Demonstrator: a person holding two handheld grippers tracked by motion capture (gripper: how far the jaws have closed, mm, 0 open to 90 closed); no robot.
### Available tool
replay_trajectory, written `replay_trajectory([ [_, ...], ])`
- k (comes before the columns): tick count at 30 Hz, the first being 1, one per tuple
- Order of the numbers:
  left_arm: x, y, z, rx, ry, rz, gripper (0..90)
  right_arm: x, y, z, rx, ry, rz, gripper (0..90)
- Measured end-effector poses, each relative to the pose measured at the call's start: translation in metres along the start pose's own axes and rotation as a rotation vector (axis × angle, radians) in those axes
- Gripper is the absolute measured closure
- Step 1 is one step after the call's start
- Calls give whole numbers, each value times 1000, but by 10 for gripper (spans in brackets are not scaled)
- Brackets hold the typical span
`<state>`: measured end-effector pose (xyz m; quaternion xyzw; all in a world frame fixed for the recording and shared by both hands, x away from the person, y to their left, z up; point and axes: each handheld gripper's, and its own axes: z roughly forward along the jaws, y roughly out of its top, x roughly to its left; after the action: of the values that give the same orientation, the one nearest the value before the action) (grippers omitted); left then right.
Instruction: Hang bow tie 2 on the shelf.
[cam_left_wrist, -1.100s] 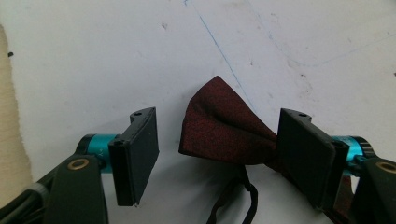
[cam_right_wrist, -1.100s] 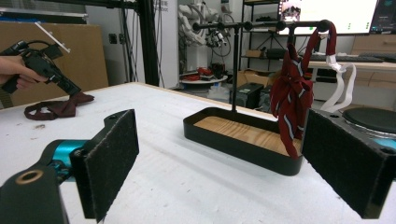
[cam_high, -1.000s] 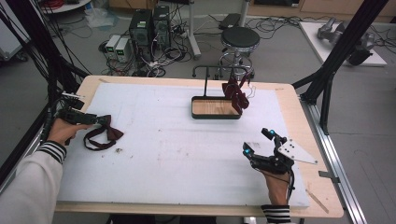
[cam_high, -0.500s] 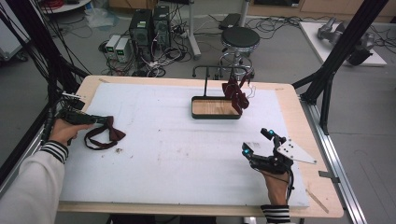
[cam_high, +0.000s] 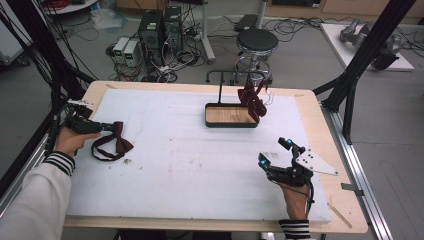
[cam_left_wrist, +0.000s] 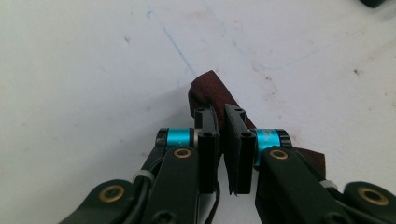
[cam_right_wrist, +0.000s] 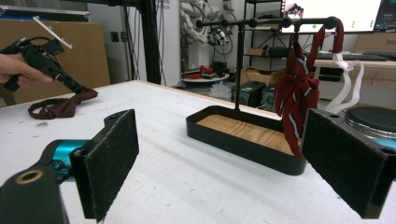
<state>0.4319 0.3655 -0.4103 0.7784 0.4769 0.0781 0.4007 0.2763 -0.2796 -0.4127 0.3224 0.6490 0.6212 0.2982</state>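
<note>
A dark red bow tie (cam_high: 119, 143) with a looped strap lies at the left of the white table cover. My left gripper (cam_high: 106, 127) is shut on one wing of it. In the left gripper view the jaws (cam_left_wrist: 225, 116) pinch the dark red cloth (cam_left_wrist: 205, 88) against the white surface. My right gripper (cam_high: 274, 151) is held open near the front right, with nothing between its pads (cam_right_wrist: 112, 158). From it I see the bow tie (cam_right_wrist: 60, 106) and the left gripper (cam_right_wrist: 79, 88) far off. A red striped tie (cam_right_wrist: 294, 93) hangs from a black stand (cam_high: 220, 85).
The stand rises from a black tray with a wooden floor (cam_high: 227, 115) at the back centre; a white strap (cam_right_wrist: 348, 84) also hangs from its bar. A stool (cam_high: 257, 42) and computer boxes (cam_high: 160, 27) stand beyond the table's far edge.
The left gripper has shifted slightly to the right with the bow tie in it. The right gripper has stayed in place, open.
</note>
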Motion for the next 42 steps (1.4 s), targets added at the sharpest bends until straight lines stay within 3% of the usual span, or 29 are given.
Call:
replay_trajectory([
  [8,-12,4,-12,-74,-13,60,841,2,0,2,3,5,-2,107],
  [17,-37,11,-29,-223,-39,128,841,8,0,9,15,31,-4,107],
  [24,-56,14,-41,-312,-60,169,841,16,3,16,22,56,-20,107],
  [37,-111,33,-38,-387,-153,298,840,21,18,27,-10,83,-27,106],
  [42,-129,38,-31,-395,-193,336,840,24,22,34,14,137,-16,106],
])
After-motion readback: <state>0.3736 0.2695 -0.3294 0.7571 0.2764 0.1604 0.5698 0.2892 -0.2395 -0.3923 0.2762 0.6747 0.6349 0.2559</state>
